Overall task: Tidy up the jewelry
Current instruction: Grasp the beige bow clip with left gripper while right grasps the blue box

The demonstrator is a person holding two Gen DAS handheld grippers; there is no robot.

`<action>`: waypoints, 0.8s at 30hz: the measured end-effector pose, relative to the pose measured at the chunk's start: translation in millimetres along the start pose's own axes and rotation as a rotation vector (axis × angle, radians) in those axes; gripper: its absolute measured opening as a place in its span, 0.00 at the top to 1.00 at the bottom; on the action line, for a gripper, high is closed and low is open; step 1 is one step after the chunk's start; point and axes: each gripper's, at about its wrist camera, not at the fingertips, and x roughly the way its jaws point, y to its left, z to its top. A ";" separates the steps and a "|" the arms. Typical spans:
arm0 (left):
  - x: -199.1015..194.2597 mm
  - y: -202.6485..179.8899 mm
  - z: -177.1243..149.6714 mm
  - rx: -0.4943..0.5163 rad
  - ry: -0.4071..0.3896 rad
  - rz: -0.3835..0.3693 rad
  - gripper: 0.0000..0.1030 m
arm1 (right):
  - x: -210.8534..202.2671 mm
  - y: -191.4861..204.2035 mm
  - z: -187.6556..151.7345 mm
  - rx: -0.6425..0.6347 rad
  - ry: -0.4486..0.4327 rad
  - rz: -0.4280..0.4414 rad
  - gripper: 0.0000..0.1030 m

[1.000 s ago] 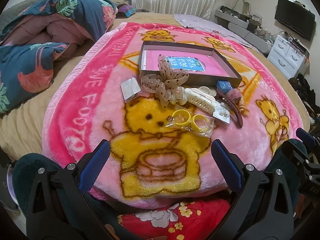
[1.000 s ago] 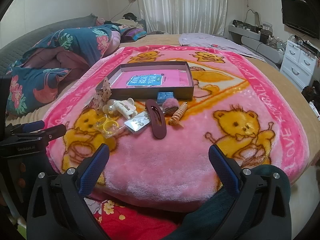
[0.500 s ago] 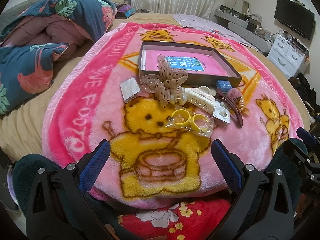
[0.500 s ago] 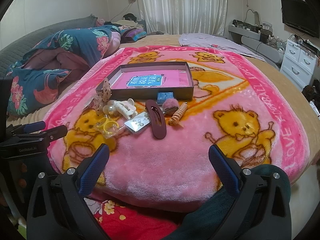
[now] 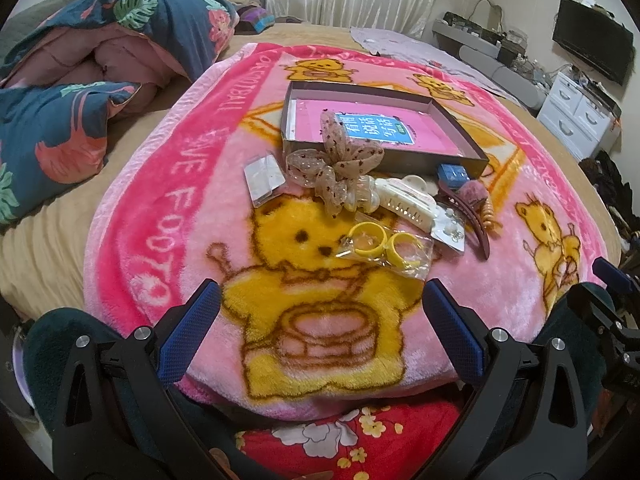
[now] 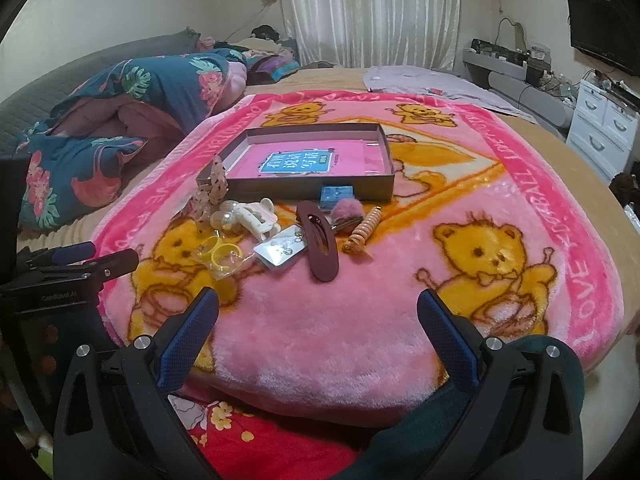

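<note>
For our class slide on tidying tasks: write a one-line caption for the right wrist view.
Open right gripper faces hair clips and trinkets lying before a shallow box on a pink blanket.

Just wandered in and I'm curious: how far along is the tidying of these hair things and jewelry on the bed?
Nothing looks done yet: the tray holds only its printed label. Nothing is in hand either; the left tool and right tool are both open and hang over the blanket's near edge. Everything is left: the bow, yellow rings, white claw clip, maroon clip and the rest lie before the tray.
</note>
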 end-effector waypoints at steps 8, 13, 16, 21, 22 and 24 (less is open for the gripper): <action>10.5 18.3 12.4 -0.046 0.011 0.004 0.08 | 17.6 -3.6 18.5 -0.017 0.017 0.043 0.04; 16.8 28.8 23.3 -0.074 0.014 -0.018 0.08 | 31.7 -6.8 32.9 -0.028 0.023 0.056 0.04; 21.2 33.2 30.8 -0.087 0.016 -0.022 0.08 | 41.0 -8.6 43.6 -0.028 0.022 0.059 0.04; 31.7 31.9 45.3 -0.083 0.018 -0.026 0.08 | 59.4 -15.0 60.8 -0.021 0.036 0.064 0.04; 35.0 30.9 48.3 -0.078 0.023 -0.028 0.08 | 62.7 -16.6 63.8 -0.019 0.039 0.068 0.04; 42.4 27.3 54.5 -0.070 0.035 -0.034 0.08 | 69.3 -21.2 70.2 -0.015 0.036 0.059 0.04</action>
